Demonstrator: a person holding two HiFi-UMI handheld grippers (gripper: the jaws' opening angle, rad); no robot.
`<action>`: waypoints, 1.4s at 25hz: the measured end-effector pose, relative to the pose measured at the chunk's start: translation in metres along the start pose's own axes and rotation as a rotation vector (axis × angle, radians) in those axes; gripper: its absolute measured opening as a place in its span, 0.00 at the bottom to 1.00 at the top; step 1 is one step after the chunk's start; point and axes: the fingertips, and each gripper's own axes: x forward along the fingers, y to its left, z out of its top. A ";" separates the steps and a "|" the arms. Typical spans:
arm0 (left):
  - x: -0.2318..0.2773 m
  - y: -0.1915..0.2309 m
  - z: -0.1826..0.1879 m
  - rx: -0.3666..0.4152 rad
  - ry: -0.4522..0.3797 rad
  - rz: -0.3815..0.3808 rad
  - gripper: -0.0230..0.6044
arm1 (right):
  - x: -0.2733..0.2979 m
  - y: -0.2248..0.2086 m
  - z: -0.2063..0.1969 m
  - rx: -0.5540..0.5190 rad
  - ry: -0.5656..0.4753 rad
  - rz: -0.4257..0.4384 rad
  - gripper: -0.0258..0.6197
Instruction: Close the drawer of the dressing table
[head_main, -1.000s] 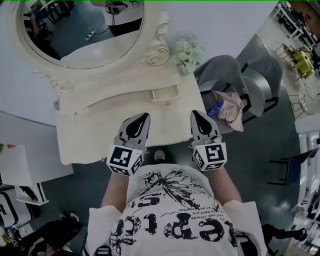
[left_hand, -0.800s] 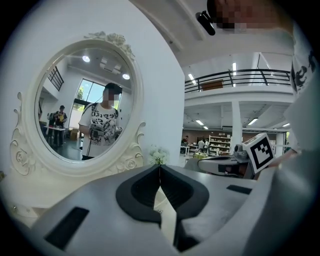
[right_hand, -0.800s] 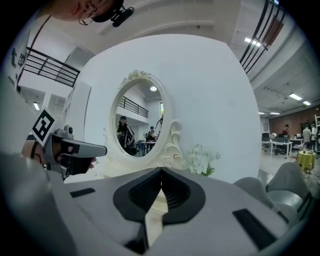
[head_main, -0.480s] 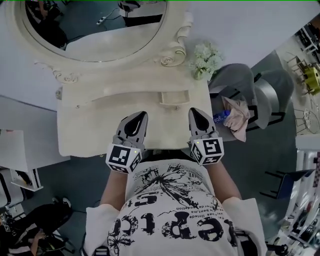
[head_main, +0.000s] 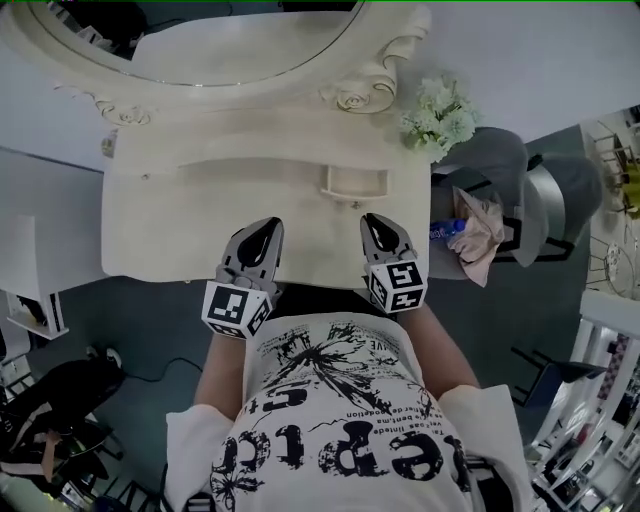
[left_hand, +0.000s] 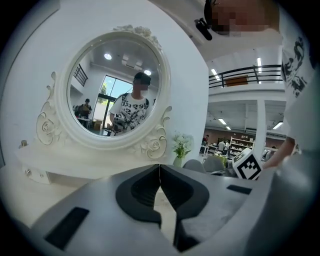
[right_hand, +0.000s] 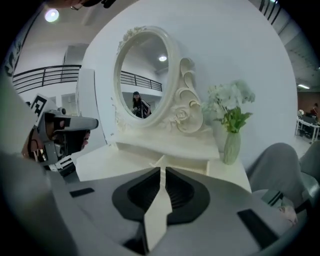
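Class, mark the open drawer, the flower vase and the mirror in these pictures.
open drawer (head_main: 354, 182), head view, its hollow inside.
flower vase (right_hand: 231, 148), right gripper view, its body.
mirror (left_hand: 116, 87), left gripper view, its glass.

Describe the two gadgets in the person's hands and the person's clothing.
The left gripper and right gripper look alike: grey, beak-shaped shells tapering to a point, with black ridged pads inside. Each carries a white cube printed with black square markers. No cables show. The person wears a white short-sleeved T-shirt with bold black print.
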 end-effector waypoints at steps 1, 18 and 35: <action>0.001 0.000 -0.005 -0.004 0.004 0.002 0.07 | 0.006 -0.003 -0.010 0.005 0.018 -0.004 0.09; 0.007 0.011 -0.047 0.027 0.057 0.016 0.07 | 0.069 -0.029 -0.074 0.184 0.181 -0.119 0.28; 0.018 0.023 -0.046 -0.005 0.068 0.019 0.07 | 0.083 -0.036 -0.065 0.200 0.232 -0.138 0.21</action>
